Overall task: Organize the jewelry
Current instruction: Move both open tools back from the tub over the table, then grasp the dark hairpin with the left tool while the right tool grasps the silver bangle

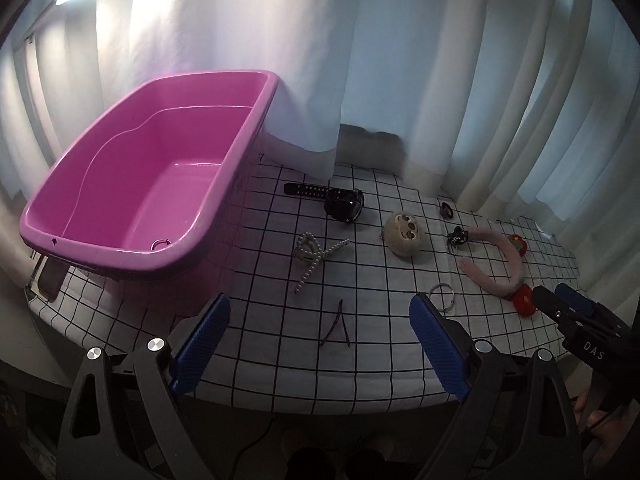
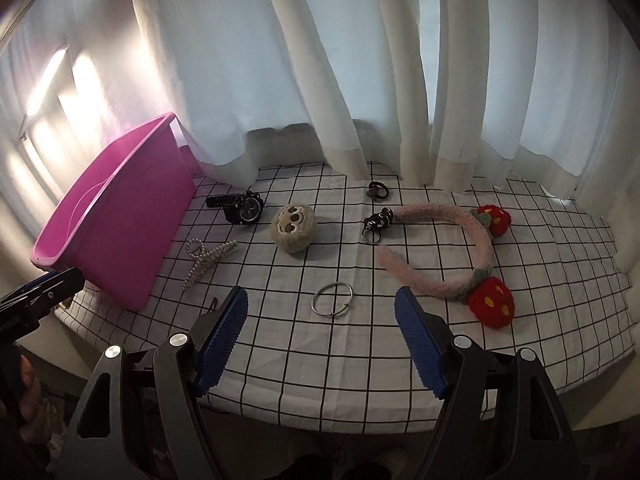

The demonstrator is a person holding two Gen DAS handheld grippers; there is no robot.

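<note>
Left tongs [image 1: 320, 344] gaped wide, empty, thin dark hairpin [image 1: 337, 326] between tips. Right tongs [image 2: 320, 336] gaped too, thin silver wire bangle [image 2: 332, 303] just ahead; pink plastic tub [image 2: 120, 216] far left.

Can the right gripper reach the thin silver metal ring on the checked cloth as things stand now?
Probably yes. The thin silver metal ring lies flat just ahead of the open right gripper, nothing between them. The pink fuzzy headband lies apart, to the side.
</note>
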